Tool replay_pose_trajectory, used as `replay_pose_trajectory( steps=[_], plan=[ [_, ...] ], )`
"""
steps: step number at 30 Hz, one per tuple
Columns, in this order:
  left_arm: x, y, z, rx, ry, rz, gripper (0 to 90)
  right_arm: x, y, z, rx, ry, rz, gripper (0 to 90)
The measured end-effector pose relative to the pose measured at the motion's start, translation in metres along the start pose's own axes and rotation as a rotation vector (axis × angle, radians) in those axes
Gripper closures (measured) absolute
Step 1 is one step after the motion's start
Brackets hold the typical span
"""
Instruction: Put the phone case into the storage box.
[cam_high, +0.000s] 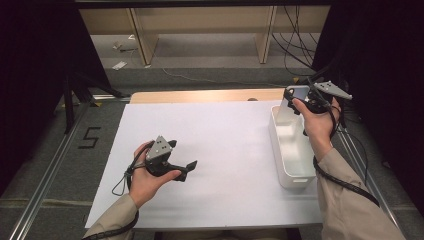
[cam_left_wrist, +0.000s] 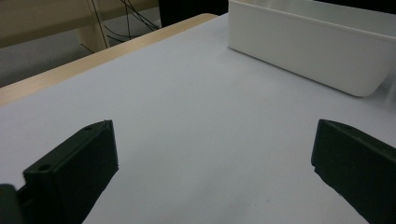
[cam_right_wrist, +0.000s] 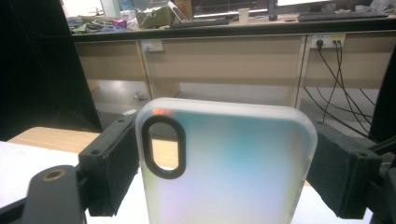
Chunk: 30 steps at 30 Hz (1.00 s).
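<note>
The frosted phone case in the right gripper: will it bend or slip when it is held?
The phone case is an empty shell with an open camera hole, so probably light and a little flexible. The right gripper clamps its smooth side edges; it may slip.

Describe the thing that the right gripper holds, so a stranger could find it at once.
Look at the white bin on the right of the white table. Above its far end, the right gripper clamps a phone case: frosted, translucent, with a black oval camera opening.

A black figure "5" (cam_high: 89, 137) is marked on the grey floor left of the table.
</note>
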<state>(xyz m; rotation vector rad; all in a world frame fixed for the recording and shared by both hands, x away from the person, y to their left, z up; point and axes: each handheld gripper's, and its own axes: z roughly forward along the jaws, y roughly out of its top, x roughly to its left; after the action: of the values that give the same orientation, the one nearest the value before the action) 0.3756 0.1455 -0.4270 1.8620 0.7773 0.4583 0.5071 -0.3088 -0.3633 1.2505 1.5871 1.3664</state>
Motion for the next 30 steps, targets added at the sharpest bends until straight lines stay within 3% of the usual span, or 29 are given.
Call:
replay_pose_trajectory(
  steps=[30],
  plan=[
    [0.0, 0.0, 0.0, -0.003, 0.0, 0.005, 0.0, -0.001, -0.003, 0.013, 0.016, -0.01, -0.005, 18.5]
  ],
)
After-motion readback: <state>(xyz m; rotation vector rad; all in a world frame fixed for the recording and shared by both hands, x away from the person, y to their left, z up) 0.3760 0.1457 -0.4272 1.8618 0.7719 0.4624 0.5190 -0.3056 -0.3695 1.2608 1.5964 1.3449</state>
